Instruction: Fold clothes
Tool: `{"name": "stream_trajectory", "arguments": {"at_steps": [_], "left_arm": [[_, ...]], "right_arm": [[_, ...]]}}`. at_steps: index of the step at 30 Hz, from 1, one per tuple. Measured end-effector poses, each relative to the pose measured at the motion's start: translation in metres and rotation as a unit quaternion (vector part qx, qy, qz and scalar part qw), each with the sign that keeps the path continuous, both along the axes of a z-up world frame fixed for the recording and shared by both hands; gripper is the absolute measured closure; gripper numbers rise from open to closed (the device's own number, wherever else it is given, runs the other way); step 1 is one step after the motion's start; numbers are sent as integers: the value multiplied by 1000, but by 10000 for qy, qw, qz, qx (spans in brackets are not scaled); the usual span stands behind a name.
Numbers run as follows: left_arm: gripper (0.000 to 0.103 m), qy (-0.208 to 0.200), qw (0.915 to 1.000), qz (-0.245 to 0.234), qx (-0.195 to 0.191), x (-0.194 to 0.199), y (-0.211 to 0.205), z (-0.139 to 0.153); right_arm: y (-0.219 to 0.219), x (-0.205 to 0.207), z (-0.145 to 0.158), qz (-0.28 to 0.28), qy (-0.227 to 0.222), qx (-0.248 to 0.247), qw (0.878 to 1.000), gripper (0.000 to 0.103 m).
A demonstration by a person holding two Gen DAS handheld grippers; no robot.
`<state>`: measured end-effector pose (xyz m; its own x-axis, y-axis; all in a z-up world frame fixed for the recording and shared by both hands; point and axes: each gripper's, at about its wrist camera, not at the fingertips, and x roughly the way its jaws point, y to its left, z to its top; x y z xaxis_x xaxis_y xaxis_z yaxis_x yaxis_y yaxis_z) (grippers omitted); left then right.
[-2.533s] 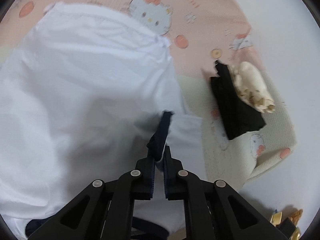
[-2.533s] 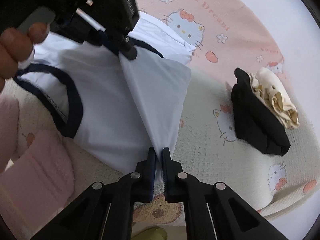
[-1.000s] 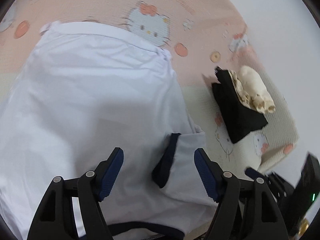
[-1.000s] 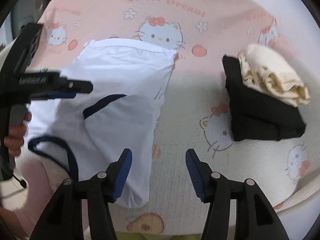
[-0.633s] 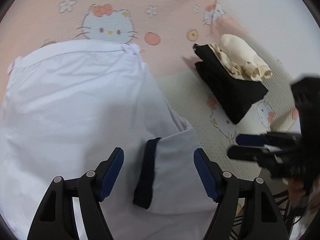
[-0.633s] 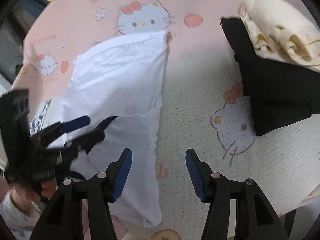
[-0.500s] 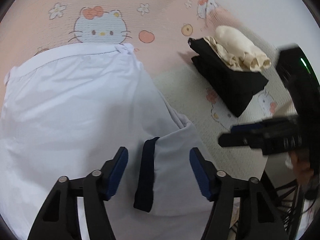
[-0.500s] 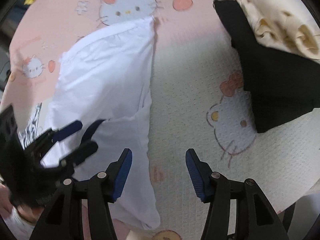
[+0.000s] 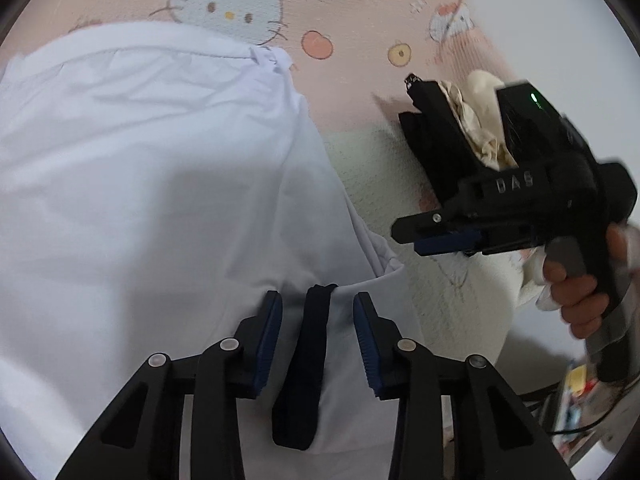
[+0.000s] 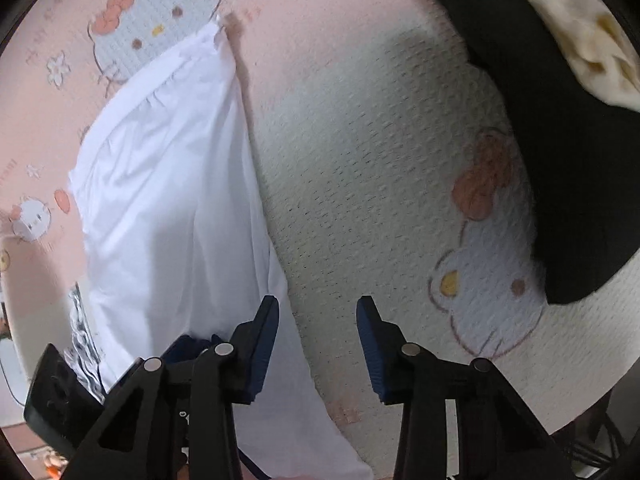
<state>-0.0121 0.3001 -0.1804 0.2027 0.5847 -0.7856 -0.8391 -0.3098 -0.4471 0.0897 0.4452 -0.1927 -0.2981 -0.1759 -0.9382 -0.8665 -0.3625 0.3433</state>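
Straddling the navy-trimmed sleeve cuff (image 9: pixel 306 364) of the white shirt (image 9: pixel 160 200), the left gripper (image 9: pixel 318 344) has its blue-padded jaws apart; they have just been closing, and the dark cuff band stands between them with a gap on either side, no pad pressing on it. The right gripper (image 10: pixel 318 340) also has its jaws apart, likewise just narrowed, held over the shirt's right edge: the left finger lies over white fabric, the right one over bare blanket (image 10: pixel 380 160), and nothing is clamped. In the left wrist view that right gripper shows from the side, held by a hand (image 9: pixel 576 284) on its grey trigger, just beyond the shirt's edge. The shirt lies spread flat on the pink-and-cream cartoon-cat blanket, its gathered far hem touching a printed cat face (image 9: pixel 224 4). Well apart to the right rests a folded black garment (image 10: pixel 560 160) with a cream garment (image 10: pixel 580 28) on top of it.
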Motion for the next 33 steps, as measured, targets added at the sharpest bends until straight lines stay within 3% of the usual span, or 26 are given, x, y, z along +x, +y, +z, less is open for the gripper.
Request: {"name": "stream_trajectory", "arguments": {"at_steps": [2, 7, 9, 11, 17, 24, 27, 31, 32, 33], "left_arm": [[69, 87, 9999, -72, -42, 2, 4, -1], [70, 197, 9996, -172, -112, 6, 12, -6], [90, 469, 9985, -244, -143, 14, 12, -5], [93, 808, 9961, -255, -233, 22, 12, -5], [97, 1545, 9849, -125, -766, 31, 14, -6], [97, 945, 9924, 46, -783, 11, 11, -11], [97, 963, 9927, 18, -725, 14, 10, -11], [97, 622, 9971, 111, -414, 8, 2, -1], [97, 477, 9983, 201, -273, 5, -2, 5], [95, 349, 9988, 323, -117, 0, -8, 12]], "right_arm": [[-3, -3, -5, -51, 112, -205, 9997, 64], [-14, -17, -10, 229, 1, 16, 9997, 67], [-19, -22, -13, 326, -89, 104, 9994, 82], [-23, -26, -15, 424, -180, 192, 9988, 90], [-37, -30, -12, 721, -543, 811, 9926, 91], [-53, -33, -13, 872, -545, 1307, 9861, 91], [-61, -35, -13, 997, -501, 1652, 9799, 91], [-71, -35, -7, 1081, -166, 2028, 9731, 90], [-73, -34, -3, 1078, -35, 2125, 9712, 88], [-76, -33, 2, 1100, 72, 2239, 9684, 77]]}}
